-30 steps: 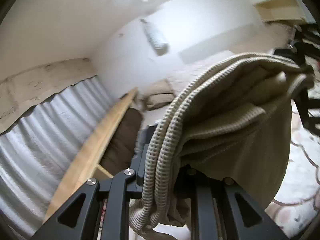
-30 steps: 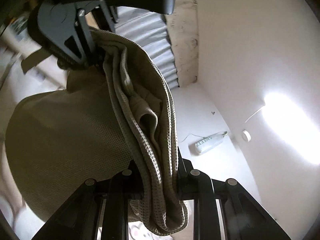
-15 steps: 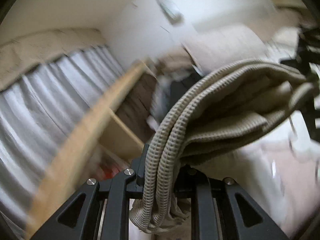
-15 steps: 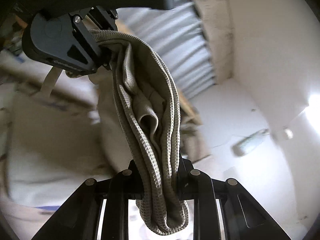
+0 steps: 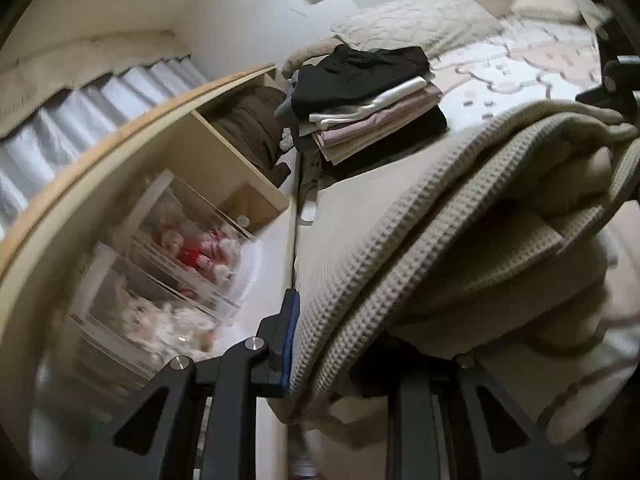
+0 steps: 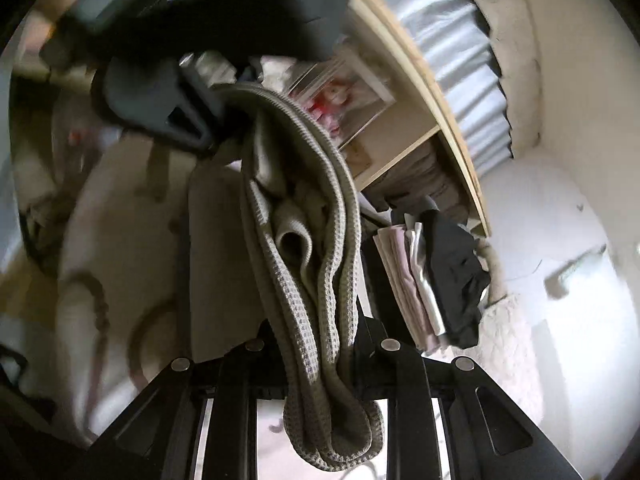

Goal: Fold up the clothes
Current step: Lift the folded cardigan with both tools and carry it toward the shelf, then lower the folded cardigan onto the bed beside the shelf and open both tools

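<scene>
A beige waffle-knit garment (image 5: 460, 220) is stretched in a bunched band between both grippers, its lower part lying on the bed (image 5: 532, 64). My left gripper (image 5: 340, 352) has the bundled edge between its fingers; its jaws are opening, with the blue pad (image 5: 289, 332) still against the cloth. In the right wrist view the garment (image 6: 304, 240) runs from my right gripper (image 6: 324, 360), shut on it with a loop hanging below, up to the left gripper (image 6: 160, 108). The right gripper (image 5: 616, 72) shows at the far right edge of the left wrist view.
A stack of folded clothes (image 5: 368, 96), black on top, sits on the bed near a pillow (image 5: 416, 20). A wooden shelf unit (image 5: 192, 152) with clear drawers of soft toys (image 5: 180, 260) stands along the bed's left side. Silver curtains hang behind it.
Both grippers have dropped and tilted down with the garment, from facing the walls and ceiling to the bed. The garment's lower part now rests on the bed. The left fingers stand slightly wider.
</scene>
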### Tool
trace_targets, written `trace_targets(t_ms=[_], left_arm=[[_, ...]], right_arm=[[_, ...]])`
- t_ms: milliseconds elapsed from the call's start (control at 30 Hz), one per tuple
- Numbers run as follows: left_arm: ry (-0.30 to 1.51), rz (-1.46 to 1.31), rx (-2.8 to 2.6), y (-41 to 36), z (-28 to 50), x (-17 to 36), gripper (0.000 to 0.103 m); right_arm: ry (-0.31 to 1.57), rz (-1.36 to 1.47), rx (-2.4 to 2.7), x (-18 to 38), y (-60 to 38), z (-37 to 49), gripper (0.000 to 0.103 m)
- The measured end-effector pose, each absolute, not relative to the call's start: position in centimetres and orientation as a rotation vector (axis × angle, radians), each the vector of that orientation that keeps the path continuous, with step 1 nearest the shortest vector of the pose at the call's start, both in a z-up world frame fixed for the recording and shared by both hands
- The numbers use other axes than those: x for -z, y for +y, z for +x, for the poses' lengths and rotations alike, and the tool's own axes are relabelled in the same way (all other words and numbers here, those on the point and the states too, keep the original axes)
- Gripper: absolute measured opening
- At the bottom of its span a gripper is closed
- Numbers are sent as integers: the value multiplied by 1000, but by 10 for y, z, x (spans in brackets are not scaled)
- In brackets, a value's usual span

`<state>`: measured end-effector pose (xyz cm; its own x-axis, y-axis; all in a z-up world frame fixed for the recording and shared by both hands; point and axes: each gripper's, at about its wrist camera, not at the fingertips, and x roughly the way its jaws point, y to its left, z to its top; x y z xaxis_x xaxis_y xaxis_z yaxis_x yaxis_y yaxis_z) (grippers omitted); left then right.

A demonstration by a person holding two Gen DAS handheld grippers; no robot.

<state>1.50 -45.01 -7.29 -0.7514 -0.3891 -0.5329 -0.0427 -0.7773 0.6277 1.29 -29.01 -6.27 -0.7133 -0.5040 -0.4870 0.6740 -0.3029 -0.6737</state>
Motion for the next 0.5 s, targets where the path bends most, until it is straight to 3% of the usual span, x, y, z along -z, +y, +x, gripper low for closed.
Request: trace_targets(t_ms=[67,233,300,367,400,500], left_arm=[[-997,1091,2556,-455,17,93,39],[-891,1260,2467,-471,41,133,40],[-787,1275,2459,-473,45,126,40],[-702,1300,2418,-476,44,116,61],[-660,1328,2399,-478,41,111,61],[-630,1376,2346,-491,32,101,61]], right_arm=[[1183,324,1996,85,-304,9,22],[1218,398,1925,147,-322,11,23],[1231,355,1943,144,-320,16,32],[1215,373,1927,139,-325,17,50],[1206,381,1919,136,-327,18,55],[1170,383,1866,137,-326,47,55]])
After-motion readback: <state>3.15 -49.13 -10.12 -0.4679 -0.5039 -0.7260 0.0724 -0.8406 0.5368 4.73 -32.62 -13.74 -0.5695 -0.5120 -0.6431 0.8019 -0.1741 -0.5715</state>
